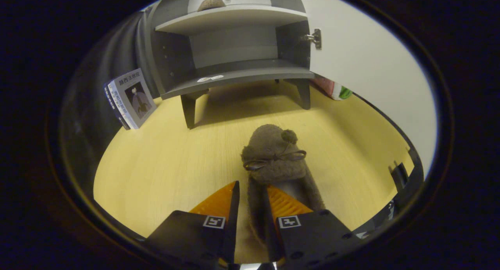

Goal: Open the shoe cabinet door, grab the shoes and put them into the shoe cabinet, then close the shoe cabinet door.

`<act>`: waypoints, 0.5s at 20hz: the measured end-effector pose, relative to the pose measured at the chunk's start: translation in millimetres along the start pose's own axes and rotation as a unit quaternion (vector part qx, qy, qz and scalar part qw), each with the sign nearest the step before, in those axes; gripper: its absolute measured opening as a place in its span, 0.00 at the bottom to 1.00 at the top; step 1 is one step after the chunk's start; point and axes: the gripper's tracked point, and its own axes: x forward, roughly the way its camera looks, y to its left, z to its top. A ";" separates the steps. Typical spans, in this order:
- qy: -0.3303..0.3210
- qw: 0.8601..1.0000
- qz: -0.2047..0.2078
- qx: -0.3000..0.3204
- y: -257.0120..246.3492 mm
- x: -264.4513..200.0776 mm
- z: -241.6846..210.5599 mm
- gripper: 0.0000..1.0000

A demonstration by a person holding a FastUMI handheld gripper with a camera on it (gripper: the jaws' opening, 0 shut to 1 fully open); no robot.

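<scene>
A brown fuzzy slipper (273, 152) with a bow and a pompom lies toe-forward on the pale wooden surface (156, 164), just ahead of my fingers. My gripper (252, 190) is shut on the slipper's left side wall, with one finger outside and the other inside the shoe opening. Beyond it stands the grey shoe cabinet (238, 72) on short legs, with its white door (371, 59) swung open to the right. The lower shelf is bare. A second brown slipper (211, 3) sits on the upper shelf.
A book (131, 98) leans upright to the left of the cabinet. A pink and green package (336, 89) lies behind the open door near the cabinet's right leg. A dark frame (402, 176) borders the surface on the right.
</scene>
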 end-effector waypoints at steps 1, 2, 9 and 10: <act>0.003 1.000 -0.003 -0.004 -0.7 4.6 0.1 0.35; 0.007 1.000 -0.006 -0.006 -1.9 9.5 -0.4 0.35; 0.002 1.000 -0.009 -0.004 -3.8 29.9 6.5 0.34; -0.001 1.000 -0.009 -0.004 -4.1 31.2 6.5 0.34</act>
